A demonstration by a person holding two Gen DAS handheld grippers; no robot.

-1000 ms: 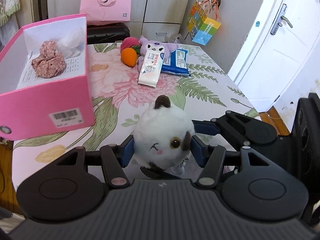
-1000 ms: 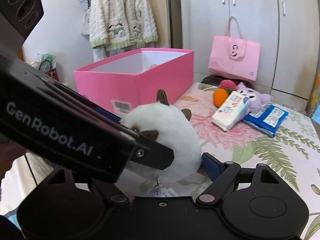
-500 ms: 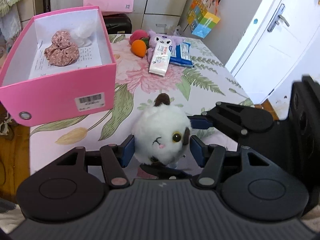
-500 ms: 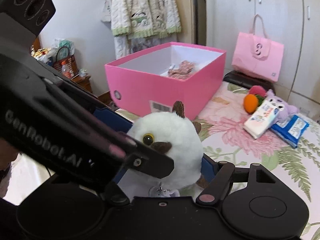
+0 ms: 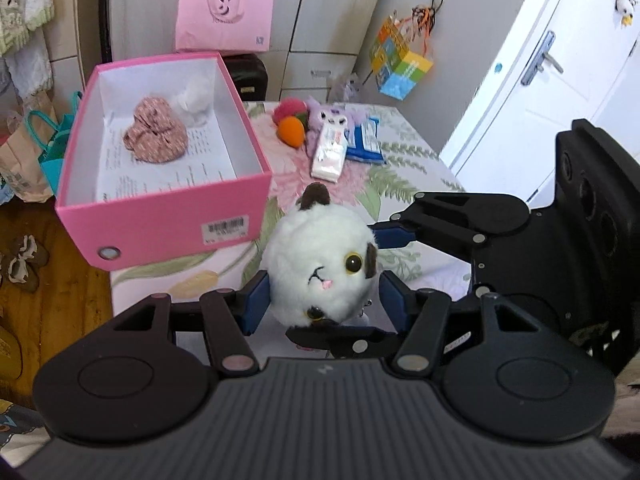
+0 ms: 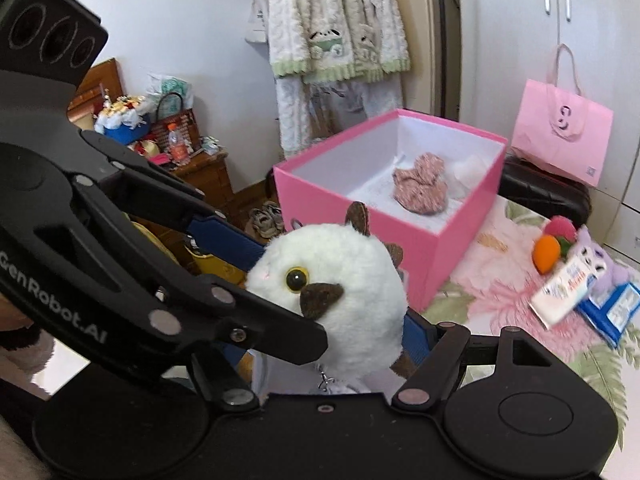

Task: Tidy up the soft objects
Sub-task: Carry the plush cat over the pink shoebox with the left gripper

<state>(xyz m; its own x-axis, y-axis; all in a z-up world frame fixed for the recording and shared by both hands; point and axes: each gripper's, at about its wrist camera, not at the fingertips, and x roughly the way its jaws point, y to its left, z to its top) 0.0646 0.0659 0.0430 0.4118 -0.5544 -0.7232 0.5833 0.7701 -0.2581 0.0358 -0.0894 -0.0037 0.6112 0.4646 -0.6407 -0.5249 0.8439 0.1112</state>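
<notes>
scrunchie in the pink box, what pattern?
Dusty pink with small pale dots; the scrunchie shows best in the left wrist view.

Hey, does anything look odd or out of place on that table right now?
Nothing is spilled or damaged. One oddity: both the left gripper and right gripper flank the same white plush. Also, the pink box overhangs the table's corner.

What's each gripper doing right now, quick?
Left gripper: closed on the white plush toy.
Right gripper: also closed on the plush; its jaws just closed a little.
</notes>
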